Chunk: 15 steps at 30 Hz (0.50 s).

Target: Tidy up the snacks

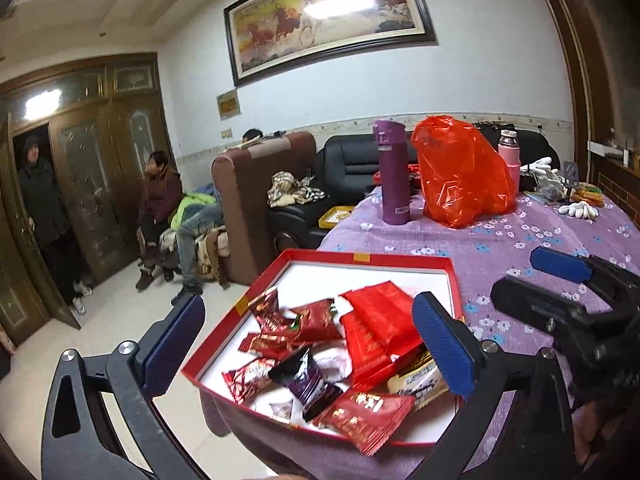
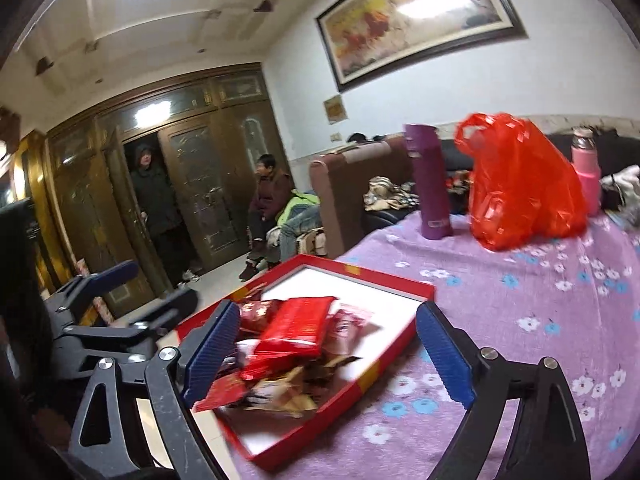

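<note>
A shallow red box (image 1: pixel 362 257) with a white inside sits at the near corner of a table (image 1: pixel 520 236) covered in a purple flowered cloth, and part of the box juts out past the table edge. The snacks (image 1: pixel 320 364) lie heaped inside it toward the near end: several dark red packets, a stack of bright red flat packs (image 1: pixel 380 320), 1 black and purple packet (image 1: pixel 308 380) and a pale wrapped piece at the right side.

The left gripper (image 1: pixel 312 354) hangs over the box with its 2 blue-padded fingers (image 1: pixel 444 348) spread wide, 1 outside the box's left rim and 1 above its right side; nothing is held between them and the pads press on no packet. The right gripper (image 2: pixel 332 356) is likewise wide open and empty, its left pad above the snack heap, its right pad over the cloth just beyond the box's right rim. In the left wrist view the right gripper shows at the right edge, above the cloth beside the box.

Farther back on the table stand a purple flask (image 1: pixel 393 172), a red plastic bag (image 1: pixel 460 172) just beside it, and a pink bottle (image 1: pixel 510 148) behind the bag. Sofas and people are in the room beyond
</note>
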Motion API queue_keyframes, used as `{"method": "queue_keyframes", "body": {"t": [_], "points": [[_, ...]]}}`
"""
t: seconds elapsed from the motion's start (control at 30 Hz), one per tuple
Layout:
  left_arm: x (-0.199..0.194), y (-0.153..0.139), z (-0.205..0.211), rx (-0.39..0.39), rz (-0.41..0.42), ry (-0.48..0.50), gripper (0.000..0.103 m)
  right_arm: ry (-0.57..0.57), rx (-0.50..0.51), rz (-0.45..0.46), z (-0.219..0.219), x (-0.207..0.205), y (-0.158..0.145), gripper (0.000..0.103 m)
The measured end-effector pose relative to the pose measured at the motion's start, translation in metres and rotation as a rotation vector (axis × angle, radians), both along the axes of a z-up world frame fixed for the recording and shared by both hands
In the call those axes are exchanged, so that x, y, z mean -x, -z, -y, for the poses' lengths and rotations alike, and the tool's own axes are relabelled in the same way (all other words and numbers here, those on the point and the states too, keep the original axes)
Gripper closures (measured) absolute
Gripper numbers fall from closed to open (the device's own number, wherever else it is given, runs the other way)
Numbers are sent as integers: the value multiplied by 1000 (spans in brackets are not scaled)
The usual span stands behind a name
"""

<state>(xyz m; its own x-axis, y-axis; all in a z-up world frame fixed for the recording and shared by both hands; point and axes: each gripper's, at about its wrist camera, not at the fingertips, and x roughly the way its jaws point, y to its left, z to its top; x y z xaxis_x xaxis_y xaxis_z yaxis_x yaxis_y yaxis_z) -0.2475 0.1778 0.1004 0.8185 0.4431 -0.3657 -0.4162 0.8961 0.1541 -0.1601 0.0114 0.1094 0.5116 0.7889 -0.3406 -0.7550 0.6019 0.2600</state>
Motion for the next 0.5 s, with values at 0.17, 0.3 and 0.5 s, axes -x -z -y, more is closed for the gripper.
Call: {"method": "queue_keyframes", "body": {"t": [0.17, 0.3, 0.5], "points": [[10, -1, -12, 35, 5, -15, 0, -31, 30, 34, -16, 20, -2, 11], [17, -5, -23, 53, 22, -46, 0, -33, 28, 53, -19, 26, -4, 11], [23, -9, -38, 62, 33, -75, 0, -27, 34, 62, -21, 29, -7, 10]]}}
